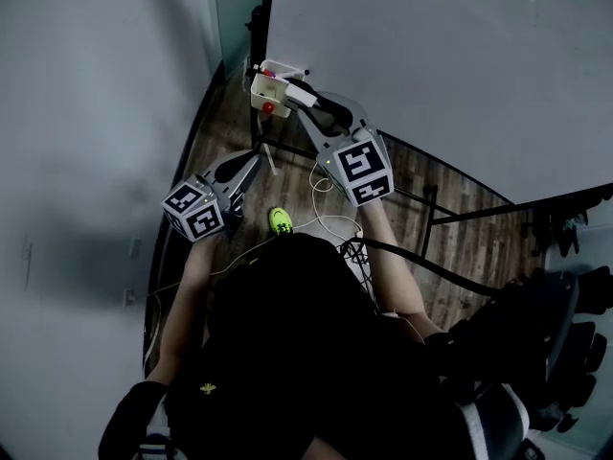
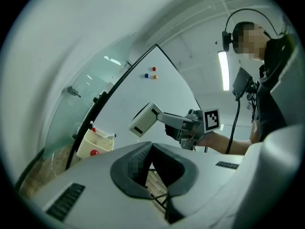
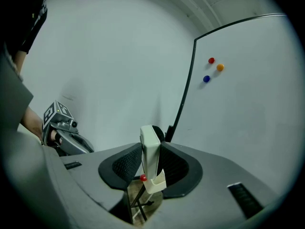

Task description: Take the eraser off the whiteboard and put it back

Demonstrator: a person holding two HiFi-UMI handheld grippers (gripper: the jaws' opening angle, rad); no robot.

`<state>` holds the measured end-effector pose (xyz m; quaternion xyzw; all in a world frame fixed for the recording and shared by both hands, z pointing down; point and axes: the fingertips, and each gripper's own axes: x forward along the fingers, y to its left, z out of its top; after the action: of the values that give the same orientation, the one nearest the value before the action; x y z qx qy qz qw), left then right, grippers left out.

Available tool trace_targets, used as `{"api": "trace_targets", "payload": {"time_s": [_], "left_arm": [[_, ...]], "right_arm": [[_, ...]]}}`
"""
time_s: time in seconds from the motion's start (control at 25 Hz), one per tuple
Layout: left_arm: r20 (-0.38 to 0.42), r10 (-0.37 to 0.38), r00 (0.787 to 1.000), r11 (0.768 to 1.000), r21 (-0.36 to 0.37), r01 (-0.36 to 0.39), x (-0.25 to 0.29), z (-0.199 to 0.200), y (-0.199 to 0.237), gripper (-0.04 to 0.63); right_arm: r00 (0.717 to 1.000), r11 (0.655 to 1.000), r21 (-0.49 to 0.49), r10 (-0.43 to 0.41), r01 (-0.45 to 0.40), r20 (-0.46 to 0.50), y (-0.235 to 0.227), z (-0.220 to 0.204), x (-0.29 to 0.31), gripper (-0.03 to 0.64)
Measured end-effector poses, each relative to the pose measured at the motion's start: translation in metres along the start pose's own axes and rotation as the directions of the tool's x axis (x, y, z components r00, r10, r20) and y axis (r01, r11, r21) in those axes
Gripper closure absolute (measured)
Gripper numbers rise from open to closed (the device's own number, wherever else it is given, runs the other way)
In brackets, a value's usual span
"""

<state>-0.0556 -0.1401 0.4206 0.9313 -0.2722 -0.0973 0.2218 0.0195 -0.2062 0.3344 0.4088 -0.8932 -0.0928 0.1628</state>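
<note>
- Two grippers are showing: the right gripper (image 3: pixel 151 152) is clamping the white eraser (image 3: pixel 150 144) between its jaws, holding it in the air before the whiteboard (image 3: pixel 248 109).
- Left gripper (image 2: pixel 148 149) is hanging nearby, its jaws pressing together on nothing.
- Three coloured magnets (image 3: pixel 211 60) are sitting on the board.

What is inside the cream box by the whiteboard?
The cream box shows a marker and something red poking out. Its walls hide anything deeper.
</note>
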Motion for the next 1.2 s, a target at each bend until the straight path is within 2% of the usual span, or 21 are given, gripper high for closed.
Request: {"api": "trace_targets", "payload": {"time_s": [1.2], "left_arm": [[0.068,0.005,0.998,0.997,-0.073,0.0,-0.016,-0.001,-0.003,0.595]], "right_arm": [[1.0,1.0,-0.01,0.0,0.0,-0.004,0.004,0.0,0.001,0.491]]}}
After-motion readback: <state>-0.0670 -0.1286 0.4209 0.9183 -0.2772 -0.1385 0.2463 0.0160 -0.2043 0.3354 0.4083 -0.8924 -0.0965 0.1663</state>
